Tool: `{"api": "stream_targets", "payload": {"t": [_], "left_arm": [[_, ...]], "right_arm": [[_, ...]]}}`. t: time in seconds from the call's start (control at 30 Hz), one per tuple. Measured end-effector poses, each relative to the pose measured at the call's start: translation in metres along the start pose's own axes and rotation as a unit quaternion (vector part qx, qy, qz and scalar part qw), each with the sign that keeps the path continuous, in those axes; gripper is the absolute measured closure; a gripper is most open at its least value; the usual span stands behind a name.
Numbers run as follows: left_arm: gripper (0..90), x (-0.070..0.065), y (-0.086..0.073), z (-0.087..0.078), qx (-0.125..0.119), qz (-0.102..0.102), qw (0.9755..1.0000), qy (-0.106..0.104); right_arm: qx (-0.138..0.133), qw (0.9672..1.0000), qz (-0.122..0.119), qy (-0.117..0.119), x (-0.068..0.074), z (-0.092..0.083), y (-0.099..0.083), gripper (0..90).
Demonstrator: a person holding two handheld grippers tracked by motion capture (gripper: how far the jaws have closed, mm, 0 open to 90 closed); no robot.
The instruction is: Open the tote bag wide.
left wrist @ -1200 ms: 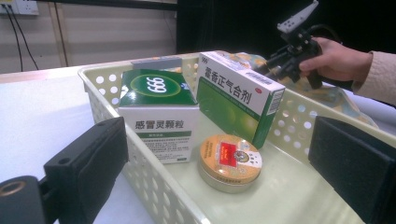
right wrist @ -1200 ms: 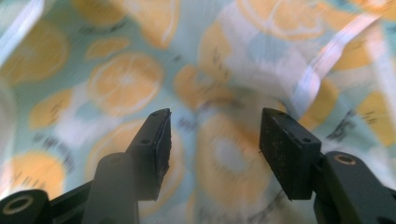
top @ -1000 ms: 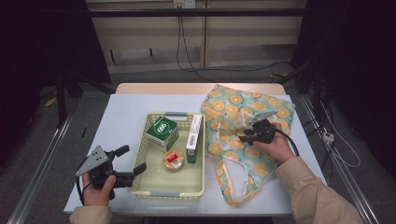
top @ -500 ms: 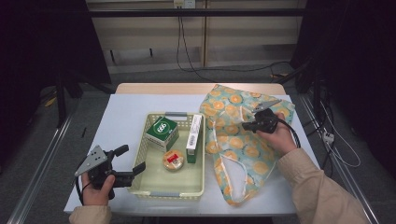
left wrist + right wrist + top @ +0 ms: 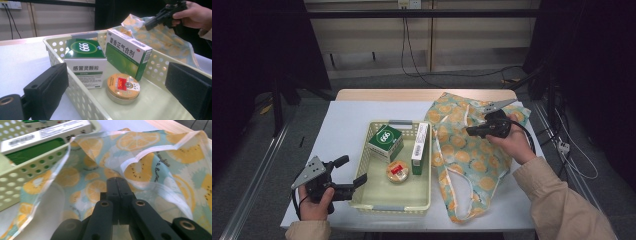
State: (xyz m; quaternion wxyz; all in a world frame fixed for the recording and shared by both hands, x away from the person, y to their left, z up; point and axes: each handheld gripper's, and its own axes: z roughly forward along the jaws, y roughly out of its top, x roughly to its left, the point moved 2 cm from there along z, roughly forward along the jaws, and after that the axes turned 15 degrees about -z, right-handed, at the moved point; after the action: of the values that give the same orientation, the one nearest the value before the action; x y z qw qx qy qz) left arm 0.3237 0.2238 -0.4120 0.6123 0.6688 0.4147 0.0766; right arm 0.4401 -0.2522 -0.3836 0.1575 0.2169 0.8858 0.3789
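1. The left gripper (image 5: 353, 170) is held at the near left corner of the table (image 5: 347, 120), with its jaws standing apart and nothing between them. It is pointed at the near left corner of the basket (image 5: 389, 207), just short of the rim.
2. Three things are seen inside the basket. A round tin (image 5: 397, 171) lies on the floor of it. Behind the tin stand a green and white box (image 5: 385, 141) and a long green box (image 5: 419, 148), the latter leaning at the right wall.
3. Just right of the basket, a fruit-print bag (image 5: 462, 160) is spread on the table, with its handles toward the near edge.
4. Farther back, the right gripper (image 5: 469, 132) is held over the upper part of the bag. Its jaws are pressed together, and a fold of the cloth appears to be pinched at their tip, since the fabric is seen tented up around them in the right gripper view.
5. The step in hand is judged to be the opening of the bag, so that the basket's contents can be packed into it.
6. For the next move, the pinched layer would need to be raised clear of the lower one. The mouth should face the basket, and the left gripper should be brought onto one of the boxes or the tin.
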Motion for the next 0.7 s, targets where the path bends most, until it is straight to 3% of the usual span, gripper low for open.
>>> {"api": "stream_targets", "payload": {"t": [0.13,0.33,0.53,0.7], "left_arm": [[4.9,-0.001,0.000,0.002,0.004,0.002,1.0000,-0.001],[4.9,-0.002,0.001,0.002,0.001,0.002,1.0000,-0.003],[4.9,-0.001,0.001,0.001,-0.001,-0.002,1.0000,-0.004],[4.8,-0.003,0.006,-0.001,-0.007,-0.002,0.9999,-0.007]], "right_arm": [[-0.006,1.0000,-0.007,-0.003,0.000,-0.009,0.007,90.0],[-0.011,0.9997,0.007,-0.022,-0.021,-0.017,0.011,90.0],[-0.001,0.9990,0.019,-0.041,-0.039,-0.015,0.006,90.0],[0.002,0.9992,0.023,-0.034,-0.040,-0.013,0.004,90.0]]}}
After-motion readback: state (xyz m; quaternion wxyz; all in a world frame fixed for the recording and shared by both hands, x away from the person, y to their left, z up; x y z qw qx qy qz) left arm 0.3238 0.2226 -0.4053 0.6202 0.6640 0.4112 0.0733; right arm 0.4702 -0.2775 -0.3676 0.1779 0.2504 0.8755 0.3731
